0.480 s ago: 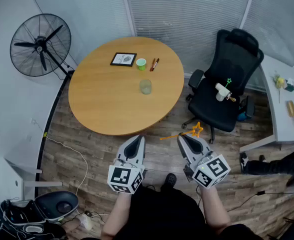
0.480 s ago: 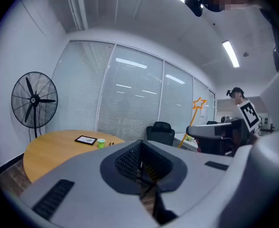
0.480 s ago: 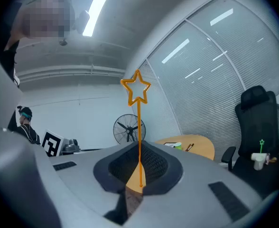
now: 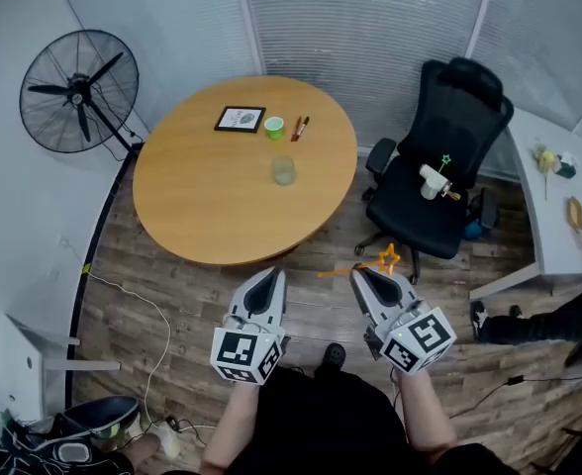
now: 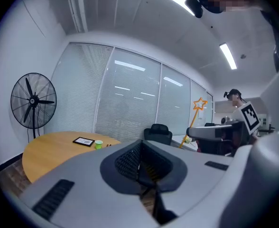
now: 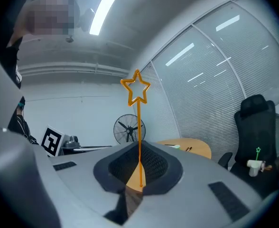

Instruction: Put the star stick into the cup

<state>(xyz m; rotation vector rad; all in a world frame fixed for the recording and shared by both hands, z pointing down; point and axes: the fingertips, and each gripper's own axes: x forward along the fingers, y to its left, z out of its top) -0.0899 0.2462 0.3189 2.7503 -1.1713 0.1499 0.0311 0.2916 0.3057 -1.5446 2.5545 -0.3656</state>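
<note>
Both grippers sit where they were half a second ago, low in front of me over the wood floor (image 4: 301, 305) and short of the round table (image 4: 202, 206); only the head view has shifted (the table and the black office chair (image 4: 439, 186) slide slightly left). My right gripper (image 4: 362, 273) stays clenched on the orange star stick (image 4: 340, 270), its star end near the chair base, while my left gripper (image 4: 269, 275) has its jaws pressed together on nothing. On the table a clear cup (image 4: 284, 171) stands near the middle with a small green cup (image 4: 274, 128) beyond it, both well apart from the stick.
</note>
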